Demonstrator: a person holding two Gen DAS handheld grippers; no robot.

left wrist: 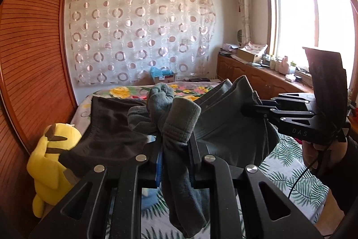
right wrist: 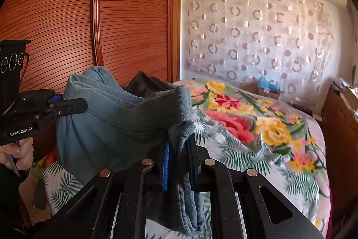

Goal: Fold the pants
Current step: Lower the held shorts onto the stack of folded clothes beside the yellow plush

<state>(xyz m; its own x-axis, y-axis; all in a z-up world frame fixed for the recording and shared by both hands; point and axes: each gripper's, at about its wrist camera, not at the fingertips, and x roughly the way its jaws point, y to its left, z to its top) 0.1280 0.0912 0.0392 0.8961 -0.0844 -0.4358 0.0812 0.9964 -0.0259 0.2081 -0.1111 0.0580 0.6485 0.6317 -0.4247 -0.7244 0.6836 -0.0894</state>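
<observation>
Grey fabric fills the bottom centre of both wrist views: the pants (left wrist: 223, 127) are pinched at two spots and hang lifted above the bed (right wrist: 257, 127). In the left wrist view the left gripper (left wrist: 173, 149) has its jaws nearly closed on a bunched fold of the cloth, which spills up over the fingers and droops below them at lower centre. At the right edge of that view, the right gripper (left wrist: 250, 109) reaches in sideways and bites another part of the waistband, with a person's hand (left wrist: 317, 153) wrapped around its handle. From the right wrist view, the right gripper's jaws are likewise almost closed on a hanging edge of the pants, a blue pad (right wrist: 166, 167) showing beside the cloth. At the lower left of the left wrist view, a yellow plush toy (left wrist: 53, 167) sits against the wooden wardrobe (left wrist: 33, 48). Farther back lie the floral blanket (right wrist: 235, 113) and the circle-patterned curtain (left wrist: 138, 37) on the far wall, then the bright window (left wrist: 313, 19) at upper right.
</observation>
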